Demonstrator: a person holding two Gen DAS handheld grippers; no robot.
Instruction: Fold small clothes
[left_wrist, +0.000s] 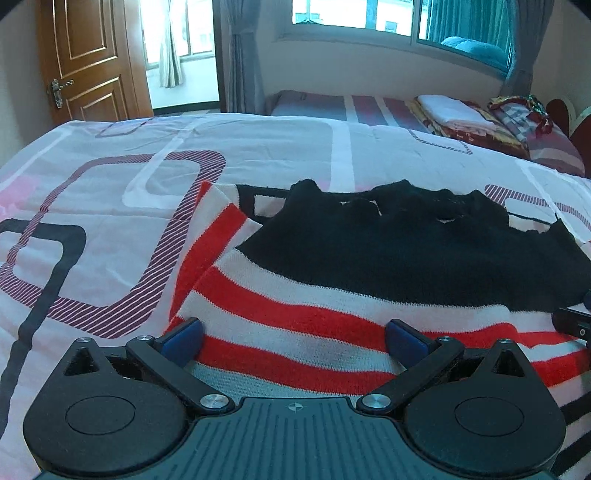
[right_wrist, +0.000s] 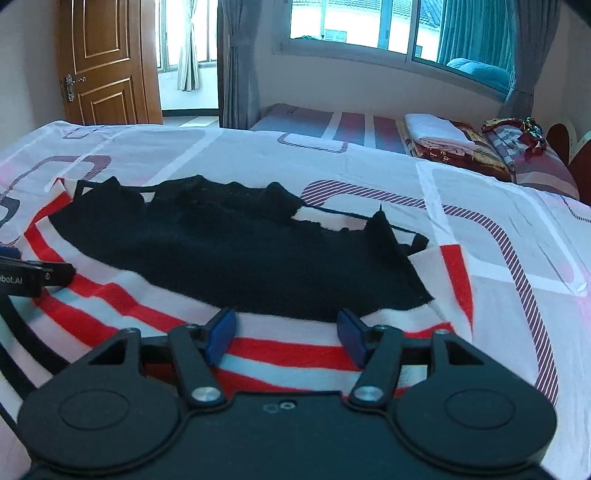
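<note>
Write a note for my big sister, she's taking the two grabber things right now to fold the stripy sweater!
Left tool: open, holding nothing, low over the near hem of the striped sweater.
Right tool: open, holding nothing, over the same hem further right.
The sweater, with red and white stripes and a black upper part, lies spread on the patterned bedspread. Its left edge looks turned over; otherwise no fold shows.
Done: sweater laid out, both tools lined up at the hem.
Left: close on the hem, probably carry it toward the black end, then finish folding.
</note>
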